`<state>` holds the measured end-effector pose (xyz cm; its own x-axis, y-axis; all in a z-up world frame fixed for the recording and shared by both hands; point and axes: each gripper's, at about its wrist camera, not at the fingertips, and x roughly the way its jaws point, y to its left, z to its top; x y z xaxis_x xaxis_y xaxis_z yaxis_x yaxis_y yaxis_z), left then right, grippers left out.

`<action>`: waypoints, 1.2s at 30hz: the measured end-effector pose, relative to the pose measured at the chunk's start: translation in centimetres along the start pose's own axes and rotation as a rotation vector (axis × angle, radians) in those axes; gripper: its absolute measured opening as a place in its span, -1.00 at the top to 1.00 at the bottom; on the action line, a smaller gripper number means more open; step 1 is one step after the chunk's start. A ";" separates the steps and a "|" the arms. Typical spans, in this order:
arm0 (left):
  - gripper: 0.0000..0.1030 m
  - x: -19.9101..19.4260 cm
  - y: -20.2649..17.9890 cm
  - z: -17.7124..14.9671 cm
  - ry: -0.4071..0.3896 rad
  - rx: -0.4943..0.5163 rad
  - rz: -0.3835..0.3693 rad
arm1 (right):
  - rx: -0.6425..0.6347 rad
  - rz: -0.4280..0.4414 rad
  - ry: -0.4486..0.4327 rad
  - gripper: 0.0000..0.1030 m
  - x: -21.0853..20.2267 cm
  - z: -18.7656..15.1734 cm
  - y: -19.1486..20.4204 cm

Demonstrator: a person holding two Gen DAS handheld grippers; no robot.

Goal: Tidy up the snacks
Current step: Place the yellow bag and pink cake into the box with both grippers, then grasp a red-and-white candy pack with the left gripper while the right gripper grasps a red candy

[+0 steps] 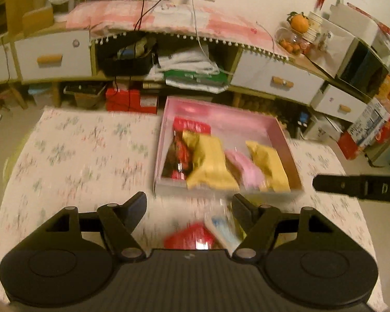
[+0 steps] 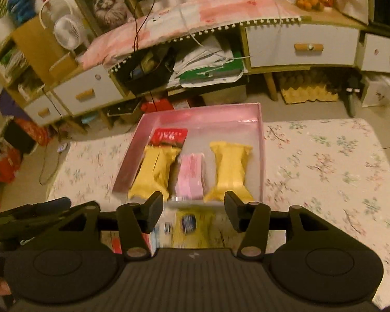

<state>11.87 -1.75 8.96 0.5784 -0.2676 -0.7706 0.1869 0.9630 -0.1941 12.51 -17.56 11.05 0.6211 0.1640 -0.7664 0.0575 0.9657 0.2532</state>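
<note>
While both grippers hover empty, left gripper (image 1: 189, 204) jaws wide apart, right gripper (image 2: 194, 212) jaws parted. Pink box (image 2: 261, 140) just ahead of both, near wall close to fingertips; yellow packets (image 2: 230, 170), pink packet (image 2: 191, 176), red packet (image 2: 170, 135) inside. Loose snacks (image 1: 195, 236) below jaws. Floral tablecloth (image 1: 78, 156) bare left of left gripper. Both point steeply downward. Drawer cabinet (image 2: 301, 44) beyond table.

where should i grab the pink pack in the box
Grip the pink pack across its narrow middle, coming down from above. It lies flat in the box between two yellow packs, long axis running away from the camera, so its sides are hemmed in and only the top is free.
</note>
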 end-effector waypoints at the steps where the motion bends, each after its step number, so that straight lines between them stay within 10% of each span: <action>1: -0.49 -0.4 0.1 -0.6 0.015 -0.001 -0.001 | -0.006 0.007 0.000 0.05 -0.7 -0.4 0.2; 12: -0.56 -1.6 4.1 -7.1 0.173 -0.147 0.016 | -0.036 0.054 0.041 -0.11 -3.2 -4.1 0.7; 26: -0.61 -0.9 -1.5 -10.2 0.200 0.152 -0.146 | -0.161 0.018 0.167 -0.11 -1.4 -7.1 0.5; 36: -0.57 0.0 -0.6 -9.7 0.196 0.141 -0.071 | -0.106 -0.093 0.280 -0.06 0.8 -8.7 -2.0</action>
<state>4.06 -2.03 3.13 0.3970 -0.3096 -0.8640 0.3380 0.9245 -0.1760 6.15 -17.58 4.80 0.3764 0.1092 -0.9200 0.0124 0.9924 0.1228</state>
